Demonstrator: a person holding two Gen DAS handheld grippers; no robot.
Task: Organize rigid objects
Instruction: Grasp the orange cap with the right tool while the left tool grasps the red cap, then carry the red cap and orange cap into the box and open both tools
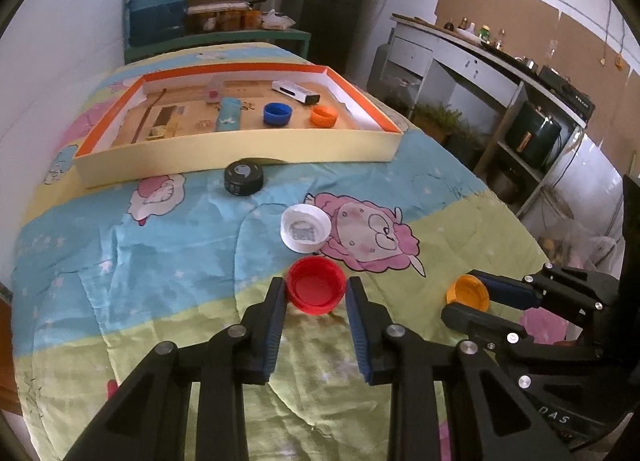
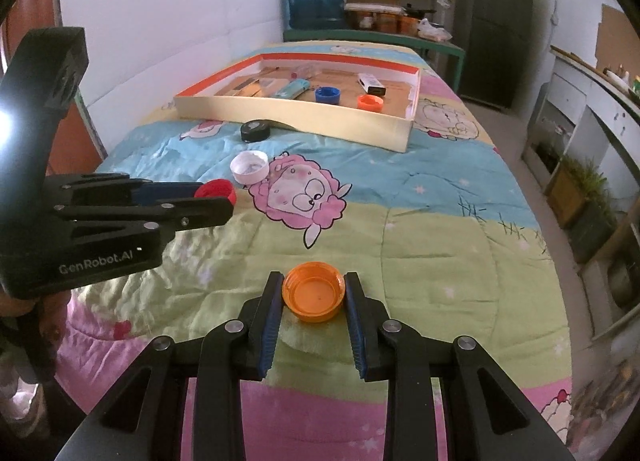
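My left gripper (image 1: 316, 287) is shut on a red bottle cap (image 1: 316, 290), its pads against both sides of the cap on the quilt. My right gripper (image 2: 313, 286) is shut on a yellow-orange cap (image 2: 313, 297); it also shows in the left wrist view (image 1: 468, 294). A white cap (image 1: 306, 228) and a black lid (image 1: 243, 177) lie on the quilt beyond the red cap. A shallow cardboard box with an orange rim (image 1: 240, 153) holds a blue cap (image 1: 277, 114), an orange cap (image 1: 324, 116) and other small items.
The quilt covers a bed that drops off at its right edge. A white wall runs along the left. A water jug (image 1: 158, 1) and shelves stand past the bed's far end. A counter (image 1: 500, 57) runs along the right.
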